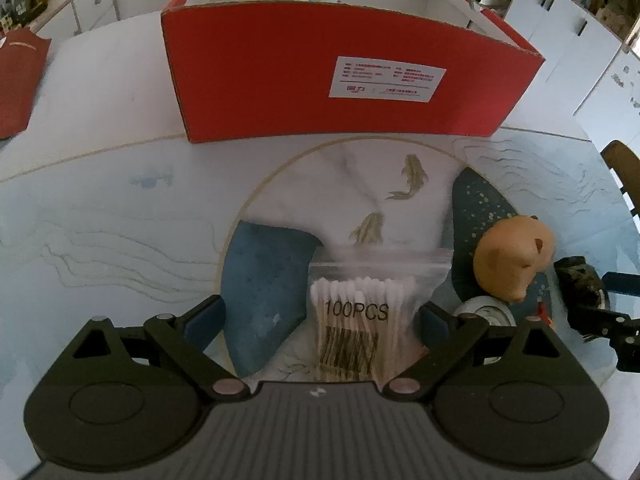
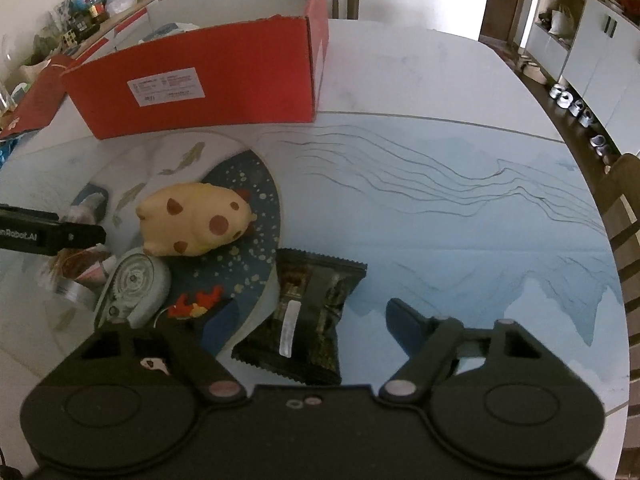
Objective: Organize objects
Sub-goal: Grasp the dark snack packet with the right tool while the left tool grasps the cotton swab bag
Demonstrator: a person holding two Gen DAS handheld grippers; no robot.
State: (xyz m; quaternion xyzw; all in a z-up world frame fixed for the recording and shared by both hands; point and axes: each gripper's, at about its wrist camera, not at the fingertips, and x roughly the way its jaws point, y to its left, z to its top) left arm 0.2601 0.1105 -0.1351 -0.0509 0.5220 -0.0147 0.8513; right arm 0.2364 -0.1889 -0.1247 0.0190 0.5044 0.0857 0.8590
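In the left wrist view, a clear zip bag of cotton swabs [image 1: 352, 316] marked 100PCS lies flat between the wide-apart fingers of my left gripper [image 1: 320, 320], which is open. The pads do not press on it. In the right wrist view, a dark snack packet [image 2: 308, 320] lies between the fingers of my right gripper [image 2: 312, 328]. A gap shows beside the right finger, so it is open. A yellow spotted squishy toy [image 2: 196, 224] and a round correction-tape dispenser [image 2: 136, 284] sit between the two grippers. An open red shoe box [image 1: 348, 80] stands behind.
A small red charm [image 2: 196, 304] lies by the dispenser on the blue speckled mat [image 2: 256, 184]. The red box lid [image 1: 20, 80] rests at the far left. Wooden chairs [image 2: 624, 208] stand at the table's right edge. White cabinets [image 1: 580, 40] line the back.
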